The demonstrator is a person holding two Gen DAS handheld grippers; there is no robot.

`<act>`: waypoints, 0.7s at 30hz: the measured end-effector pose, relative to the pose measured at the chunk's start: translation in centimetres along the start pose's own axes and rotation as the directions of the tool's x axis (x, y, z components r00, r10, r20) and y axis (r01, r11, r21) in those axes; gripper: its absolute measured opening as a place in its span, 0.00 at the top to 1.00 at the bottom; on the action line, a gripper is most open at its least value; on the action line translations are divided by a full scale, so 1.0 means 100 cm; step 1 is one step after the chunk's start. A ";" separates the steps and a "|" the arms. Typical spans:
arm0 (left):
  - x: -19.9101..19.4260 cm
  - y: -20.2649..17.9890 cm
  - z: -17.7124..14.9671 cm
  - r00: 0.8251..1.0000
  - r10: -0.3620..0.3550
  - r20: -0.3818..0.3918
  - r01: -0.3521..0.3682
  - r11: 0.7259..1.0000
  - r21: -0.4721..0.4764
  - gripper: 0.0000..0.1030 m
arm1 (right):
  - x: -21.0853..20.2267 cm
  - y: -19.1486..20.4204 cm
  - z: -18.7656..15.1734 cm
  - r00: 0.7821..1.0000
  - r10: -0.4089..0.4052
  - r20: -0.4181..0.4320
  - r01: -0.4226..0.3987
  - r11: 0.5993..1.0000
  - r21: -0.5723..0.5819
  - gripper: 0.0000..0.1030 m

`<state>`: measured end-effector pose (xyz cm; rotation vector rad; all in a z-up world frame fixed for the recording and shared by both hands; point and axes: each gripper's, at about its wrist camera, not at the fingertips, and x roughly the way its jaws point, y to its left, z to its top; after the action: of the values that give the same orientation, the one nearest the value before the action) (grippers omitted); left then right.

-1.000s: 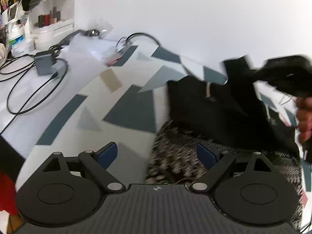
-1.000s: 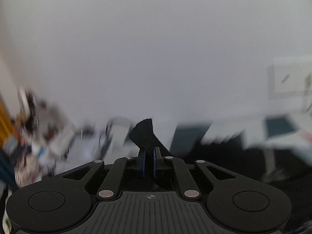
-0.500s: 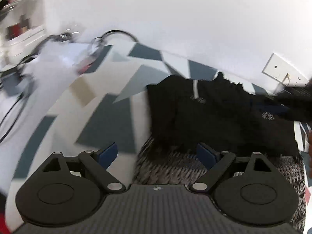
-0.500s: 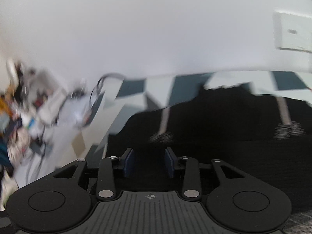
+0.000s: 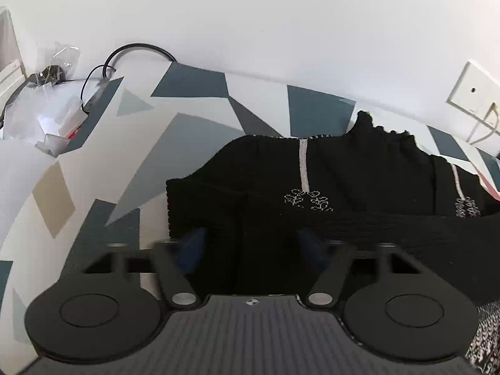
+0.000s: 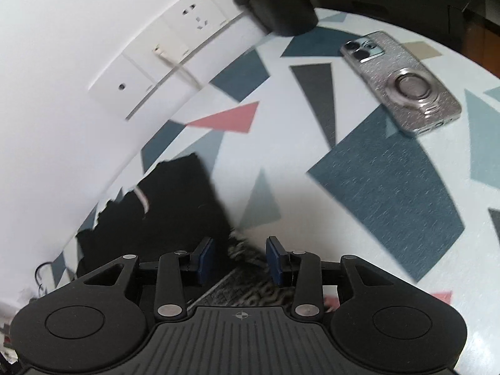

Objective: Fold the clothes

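A black knitted garment (image 5: pixel 312 193) with thin white stripes and small white motifs lies folded on the patterned tablecloth (image 5: pixel 175 131). Under it a black-and-white tweed part (image 5: pixel 481 337) shows at the lower right. My left gripper (image 5: pixel 250 247) is open, its blue pads either side of the garment's near left edge. In the right wrist view the same black garment (image 6: pixel 175 200) lies to the left and the tweed part (image 6: pixel 247 284) sits under my right gripper (image 6: pixel 239 261), which is open with nothing between its fingers.
A phone in a glittery case (image 6: pixel 403 81) lies on the cloth at the right. Wall sockets (image 6: pixel 175 53) and a dark object (image 6: pixel 275 3) stand at the back. Cables and plastic bags (image 5: pixel 59 93) crowd the far left of the table.
The right gripper let go of the black fabric flap, opened, and swung right towards the phone side. The left gripper moved forward over the garment's left edge, staying open.
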<state>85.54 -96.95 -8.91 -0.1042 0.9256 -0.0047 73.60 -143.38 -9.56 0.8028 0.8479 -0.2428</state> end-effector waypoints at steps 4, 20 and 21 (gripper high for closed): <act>-0.022 -0.002 -0.004 0.997 0.026 0.073 -0.024 0.999 -0.039 0.89 | 0.018 0.010 0.015 1.000 0.001 0.024 0.000 0.999 -0.044 0.66; -0.035 0.019 -0.032 0.993 0.087 0.084 -0.072 0.983 -0.169 0.91 | 0.104 0.079 0.033 0.999 -0.049 0.018 0.052 0.923 -0.380 0.87; -0.034 0.017 -0.031 0.992 0.092 0.086 -0.077 0.984 -0.162 0.91 | 0.102 0.082 0.032 0.998 -0.052 0.039 0.063 0.916 -0.395 0.89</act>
<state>80.91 -95.32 -8.20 -0.2107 0.8358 0.1515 86.15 -138.90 -11.47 0.3932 0.8594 -0.1263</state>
